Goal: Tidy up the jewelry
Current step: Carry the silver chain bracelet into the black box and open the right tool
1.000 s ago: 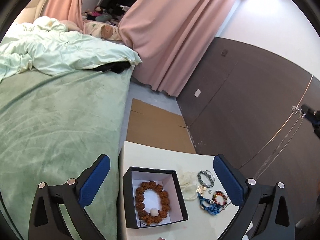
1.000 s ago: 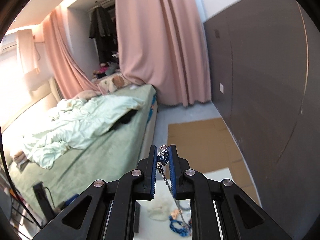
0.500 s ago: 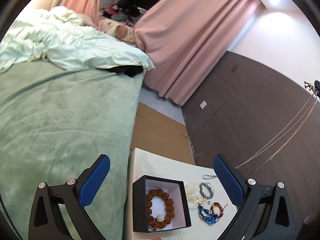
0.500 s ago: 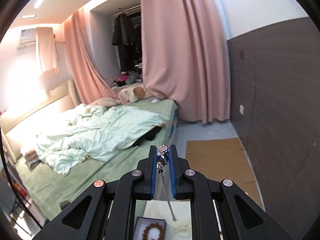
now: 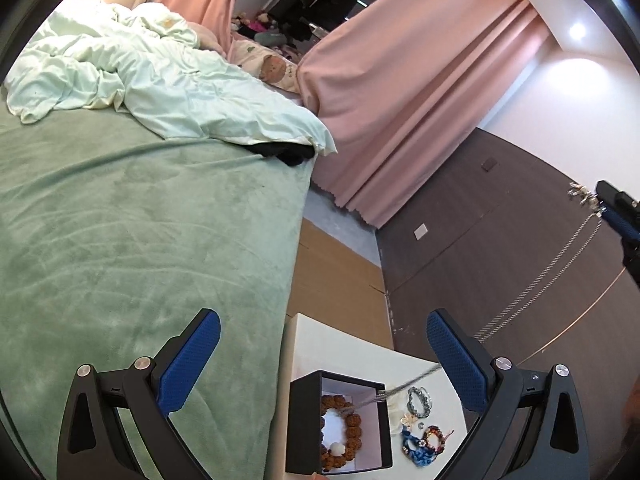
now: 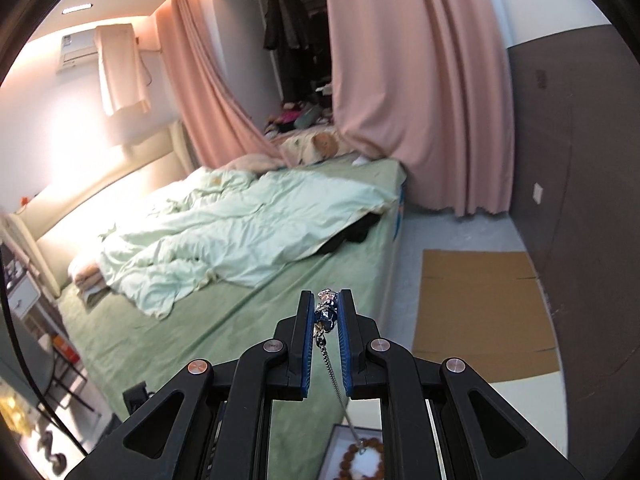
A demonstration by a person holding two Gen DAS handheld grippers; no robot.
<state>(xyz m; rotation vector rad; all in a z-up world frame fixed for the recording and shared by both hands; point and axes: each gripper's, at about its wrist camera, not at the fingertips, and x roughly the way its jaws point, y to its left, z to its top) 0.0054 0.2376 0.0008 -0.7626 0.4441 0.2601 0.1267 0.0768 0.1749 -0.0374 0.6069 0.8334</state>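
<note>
A thin silver chain necklace with a small sparkly pendant (image 6: 327, 312) is pinched by its pendant end between the blue-padded fingers of the right gripper (image 6: 326, 334), whose jaws are closed down to a narrow slot around it. From there the chain drops straight below the gripper, and its free end hangs over the open black square jewelry box with a white lining (image 5: 304, 420). In the left wrist view the same chain (image 5: 532, 292) runs as a doubled strand from the right gripper (image 5: 616, 216) high at the right edge down to the box's far rim. Inside the box lies a brown wooden bead bracelet with one white bead (image 5: 352, 424). The box sits on a small white table (image 5: 332, 348), and just beside it, to its right, lie a grey-green bead bracelet (image 5: 419, 401), a blue woven bracelet (image 5: 414, 446) and a multicoloured bead bracelet (image 5: 435, 436). The left gripper (image 5: 322, 356) hovers above the table with its jaws spread wide and nothing between them. A green-covered bed (image 5: 132, 240) lies to the left.
</note>
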